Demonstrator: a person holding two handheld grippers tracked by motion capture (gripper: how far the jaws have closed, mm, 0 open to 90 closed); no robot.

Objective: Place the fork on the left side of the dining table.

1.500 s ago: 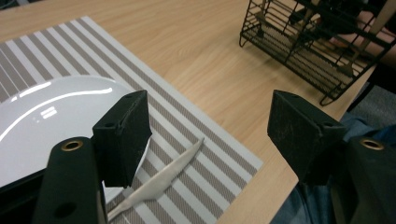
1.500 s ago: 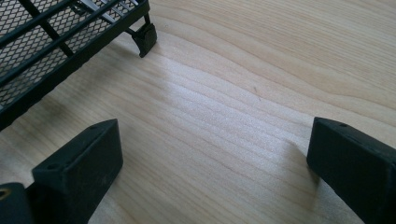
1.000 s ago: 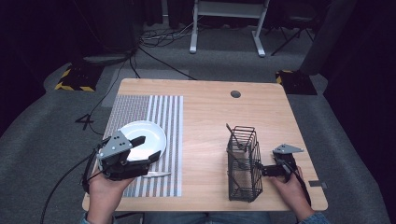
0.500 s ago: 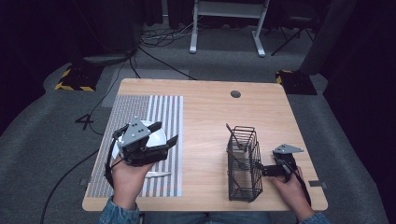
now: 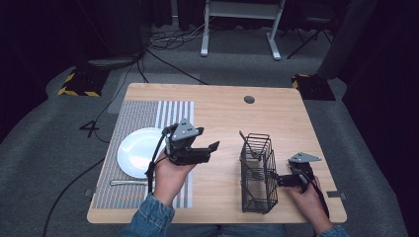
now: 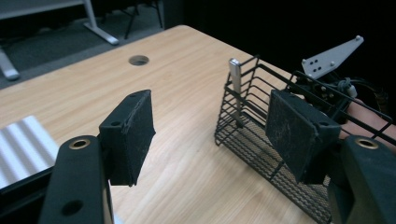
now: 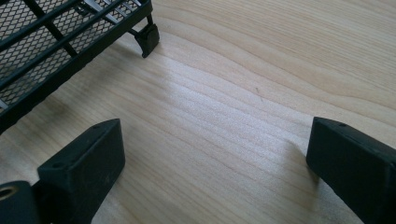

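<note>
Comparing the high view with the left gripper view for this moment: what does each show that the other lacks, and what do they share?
High view alone: the white plate and a piece of cutlery near it on the striped mat, the left gripper from outside, and both forearms.

Left gripper view alone: the worn faces of that gripper's pads, standing wide apart with nothing between them.

Shared: the black wire basket with a metal utensil handle standing in its far end, the right gripper beside the basket, the round hole in the wooden table, and the mat.

Black wire-mesh metal basket [image 5: 258, 173], pale matt wood-grain table [image 5: 222, 113] — glossy white plate [image 5: 141, 158]
</note>
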